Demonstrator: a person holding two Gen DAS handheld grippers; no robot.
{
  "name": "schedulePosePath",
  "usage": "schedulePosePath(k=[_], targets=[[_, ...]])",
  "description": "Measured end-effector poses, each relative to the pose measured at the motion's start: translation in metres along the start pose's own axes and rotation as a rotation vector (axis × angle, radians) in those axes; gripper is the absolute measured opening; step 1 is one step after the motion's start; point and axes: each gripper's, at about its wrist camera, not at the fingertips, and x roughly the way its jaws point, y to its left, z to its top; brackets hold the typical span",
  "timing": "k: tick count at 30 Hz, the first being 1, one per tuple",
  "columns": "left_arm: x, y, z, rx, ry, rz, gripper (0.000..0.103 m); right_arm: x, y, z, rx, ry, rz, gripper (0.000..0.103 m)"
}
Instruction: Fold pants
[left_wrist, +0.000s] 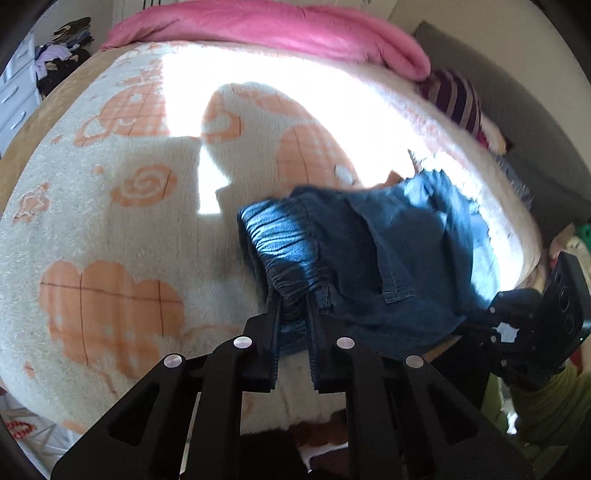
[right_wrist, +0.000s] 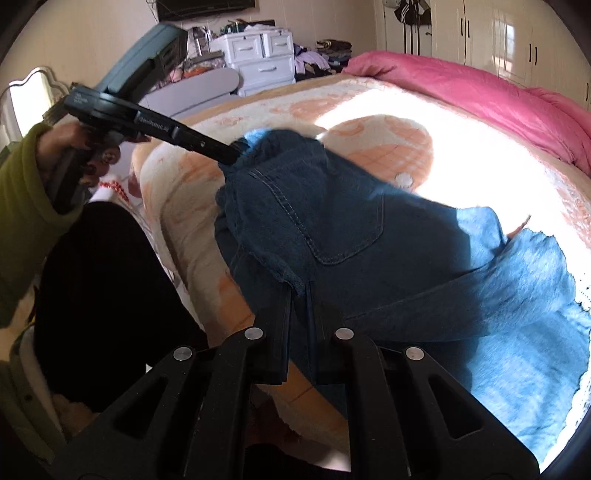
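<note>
Blue denim pants lie bunched on a cream and orange blanket near the bed's edge. My left gripper is shut on the gathered elastic waistband, which is squeezed between its two black fingers. In the right wrist view the pants spread to the right, with a back pocket facing up. My right gripper is shut on a folded edge of the denim. The left gripper shows there too, biting the far corner of the pants, with a hand in a green sleeve holding it.
A pink duvet is heaped along the far side of the bed. A striped pillow lies at the right. White drawers with piled clothes stand beyond the bed. Strong sunlight falls on the blanket.
</note>
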Motion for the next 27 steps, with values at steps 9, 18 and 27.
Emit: schedulePosePath(k=[9, 18, 27], targets=[[-0.042, -0.048, 0.012, 0.074, -0.153, 0.057, 0.036, 0.02, 0.006, -0.012, -0.006, 0.067, 0.008, 0.01], [0.069, -0.084, -0.006, 0.239, 0.062, 0.146, 0.037, -0.049, -0.036, -0.008, 0.099, -0.076, -0.053, 0.041], [0.023, -0.101, 0.009, 0.208, -0.081, 0.052, 0.052, -0.066, -0.155, 0.017, 0.327, -0.077, -0.29, 0.058]])
